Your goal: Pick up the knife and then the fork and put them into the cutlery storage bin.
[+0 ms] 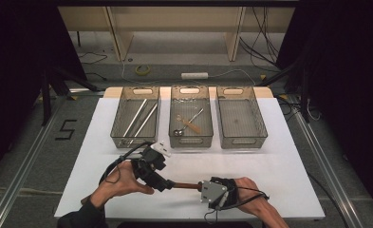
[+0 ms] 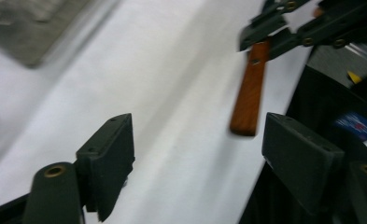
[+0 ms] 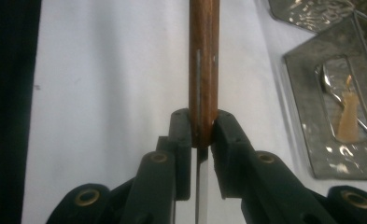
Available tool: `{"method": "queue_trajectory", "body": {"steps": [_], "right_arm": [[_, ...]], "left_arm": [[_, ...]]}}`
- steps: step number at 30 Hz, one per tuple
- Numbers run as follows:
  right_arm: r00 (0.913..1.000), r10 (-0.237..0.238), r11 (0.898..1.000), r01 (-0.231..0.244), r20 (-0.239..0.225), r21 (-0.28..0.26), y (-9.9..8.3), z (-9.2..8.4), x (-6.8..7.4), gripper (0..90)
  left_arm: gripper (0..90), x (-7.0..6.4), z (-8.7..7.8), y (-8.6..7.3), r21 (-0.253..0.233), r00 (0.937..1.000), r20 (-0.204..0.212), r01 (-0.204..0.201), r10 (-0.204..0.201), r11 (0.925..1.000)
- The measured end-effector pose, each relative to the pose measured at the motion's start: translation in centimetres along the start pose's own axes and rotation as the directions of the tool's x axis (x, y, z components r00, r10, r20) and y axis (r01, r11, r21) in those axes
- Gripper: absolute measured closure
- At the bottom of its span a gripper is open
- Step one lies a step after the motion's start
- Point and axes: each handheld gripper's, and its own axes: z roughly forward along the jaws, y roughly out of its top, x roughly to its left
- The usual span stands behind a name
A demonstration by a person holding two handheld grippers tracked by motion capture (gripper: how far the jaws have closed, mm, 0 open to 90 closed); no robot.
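Note:
A knife with a brown wooden handle (image 1: 186, 185) hangs level just above the white table (image 1: 269, 171), near its front edge. My right gripper (image 1: 201, 186) is shut on it: in the right gripper view the pads (image 3: 224, 128) pinch the handle (image 3: 203, 56) where the thin steel blade (image 3: 201, 186) begins. My left gripper (image 1: 169, 184) faces it from the left, open. In the left gripper view the handle's free end (image 2: 246, 100) lies just beyond the wide-apart pads (image 2: 111, 149), touching neither, with the right gripper (image 2: 284, 32) at its far end.
Three wire-mesh trays stand in a row at the back of the table. The left tray (image 1: 115, 128) holds long metal utensils, the middle tray (image 1: 191, 141) a spoon and a wooden-handled tool, and the right tray (image 1: 243, 141) stands beside them. Cables lie on the floor beyond.

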Motion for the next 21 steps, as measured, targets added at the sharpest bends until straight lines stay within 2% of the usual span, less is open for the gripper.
{"method": "queue_trajectory", "body": {"steps": [4, 9, 10, 12, 16, 17, 18, 20, 21], "right_arm": [[0.9996, 0.028, 1.000, -0.028, 0.003, 0.009, -0.8, -0.4, -0.8, 79.3], [0.9942, 0.100, 0.994, -0.101, 0.038, 0.031, -1.9, -1.1, -2.2, 79.3], [0.9892, 0.140, 0.990, -0.141, 0.045, 0.025, -2.0, -1.2, -2.5, 79.3], [0.9802, 0.187, 0.982, -0.189, 0.064, 0.021, -2.4, -1.5, -3.2, 79.3], [0.9608, 0.263, 0.964, -0.266, 0.087, 0.017, -3.0, -2.2, -4.8, 79.3], [0.9530, 0.288, 0.957, -0.290, 0.094, 0.011, -3.2, -2.4, -5.2, 79.3], [0.9484, 0.302, 0.953, -0.304, 0.096, 0.008, -3.3, -2.5, -5.5, 79.2], [0.9295, 0.357, 0.934, -0.357, 0.093, -0.011, -3.6, -2.8, -6.4, 79.3], [0.9208, 0.379, 0.925, -0.379, 0.094, -0.016, -3.7, -2.9, -6.8, 79.2]], "left_arm": [[22.2, 0.8, -0.9, -1.1, -0.075, 0.9985, -0.040, 0.033, -0.037, 0.9966], [20.4, 1.5, -1.1, -2.7, -0.126, 0.9941, -0.081, 0.062, -0.072, 0.9901], [20.1, 1.7, -1.1, -3.1, -0.137, 0.9921, -0.094, 0.069, -0.082, 0.9882], [19.7, 2.0, -1.0, -3.8, -0.169, 0.9880, -0.106, 0.093, -0.112, 0.9813], [18.6, 2.8, -0.9, -5.4, -0.207, 0.9761, -0.161, 0.111, -0.146, 0.9720], [18.6, 3.0, -0.9, -5.6, -0.216, 0.9749, -0.161, 0.117, -0.153, 0.9694], [18.6, 3.3, -1.0, -5.9, -0.236, 0.9716, -0.162, 0.131, -0.172, 0.9628], [18.6, 3.9, -1.1, -6.6, -0.273, 0.9641, -0.175, 0.147, -0.200, 0.9505], [18.7, 4.0, -1.1, -6.8, -0.282, 0.9615, -0.177, 0.155, -0.210, 0.9468]]}}
